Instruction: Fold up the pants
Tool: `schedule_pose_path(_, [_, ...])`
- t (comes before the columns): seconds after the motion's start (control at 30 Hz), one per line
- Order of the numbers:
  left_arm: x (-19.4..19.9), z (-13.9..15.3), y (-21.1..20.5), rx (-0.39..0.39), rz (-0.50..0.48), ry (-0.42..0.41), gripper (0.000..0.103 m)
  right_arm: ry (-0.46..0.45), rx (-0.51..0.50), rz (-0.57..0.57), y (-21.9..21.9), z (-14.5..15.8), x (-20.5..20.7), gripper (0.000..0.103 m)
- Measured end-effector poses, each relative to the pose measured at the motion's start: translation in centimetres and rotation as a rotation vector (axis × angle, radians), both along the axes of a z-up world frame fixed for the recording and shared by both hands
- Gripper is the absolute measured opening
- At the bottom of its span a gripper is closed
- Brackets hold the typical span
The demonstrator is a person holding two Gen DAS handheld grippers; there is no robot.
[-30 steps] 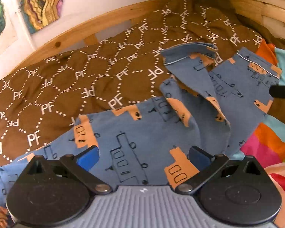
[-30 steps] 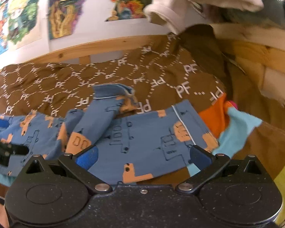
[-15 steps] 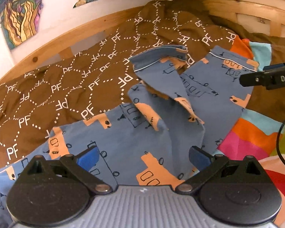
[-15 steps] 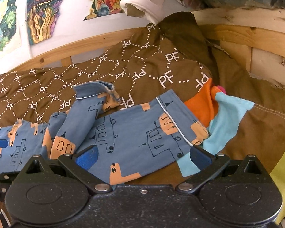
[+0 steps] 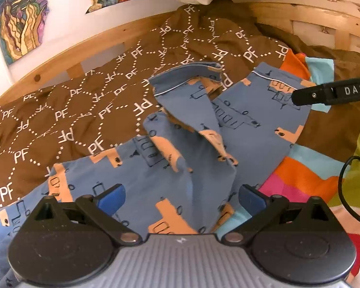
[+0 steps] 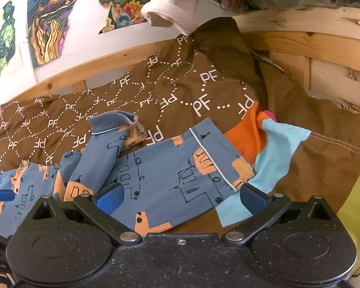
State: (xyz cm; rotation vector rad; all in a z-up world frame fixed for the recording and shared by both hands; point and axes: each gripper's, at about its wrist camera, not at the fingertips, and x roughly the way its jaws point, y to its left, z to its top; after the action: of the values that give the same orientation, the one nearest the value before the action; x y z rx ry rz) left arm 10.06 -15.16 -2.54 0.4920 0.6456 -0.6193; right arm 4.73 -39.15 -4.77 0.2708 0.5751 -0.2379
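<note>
**Pants rumpled on bed, both tongs spread**

Blue pants [image 5: 180,168] with orange vehicle print lie crumpled on the brown "PF" blanket [image 5: 60,110], toward the bed's near edge. One leg is twisted, its cuff [image 6: 112,122] turned up; the other leg lies flatter, its hem touching a multicoloured cloth [image 6: 276,148]. Left gripper [image 5: 180,198] spread wide over the pants, pinching nothing. Right gripper [image 6: 180,198] likewise spread, over the flatter leg. Wooden bed frame [image 6: 312,45] runs along the far side. White garment [image 6: 180,7] hangs above.
</note>
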Motion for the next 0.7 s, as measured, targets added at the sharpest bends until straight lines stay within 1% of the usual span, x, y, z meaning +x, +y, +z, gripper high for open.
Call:
schedule_pose_path(0.13, [-0.4,-0.4,-1.0,-0.004,-0.021,0.003,0.103,-0.01,0.04,0.0,-1.0,0.2,-0.1,0.102])
schedule_pose_path(0.23, [-0.4,-0.6,-1.7,-0.027,-0.035,0.012,0.103,-0.014,0.057,0.006,-1.8,0.2,0.0,0.102])
schedule_pose_path(0.33, [-0.6,-0.4,-2.3,-0.065,-0.058,0.001,0.103,-0.02,0.059,0.056,-2.2,0.4,0.3,0.102])
schedule_pose_path(0.43, [-0.3,-0.3,-2.8,-0.07,-0.099,-0.011,0.103,-0.012,0.016,0.157,-2.1,0.8,1.6,0.102])
schedule_pose_path(0.47, [-0.1,-0.3,-2.8,-0.078,-0.102,-0.012,0.102,-0.002,0.018,0.19,-2.0,0.9,2.3,0.102])
schedule_pose_path(0.5, [0.3,-0.3,-2.7,-0.091,-0.099,-0.004,0.1,0.002,0.035,0.226,-1.9,1.0,3.0,0.102])
schedule_pose_path(0.63, [1.7,-0.5,-2.1,-0.126,-0.078,0.055,0.091,0.001,0.183,0.408,-1.3,2.5,7.5,0.1])
schedule_pose_path(0.7, [2.1,-0.9,-1.8,-0.129,-0.072,0.068,0.082,0.022,0.228,0.5,-0.1,3.7,10.5,0.095])
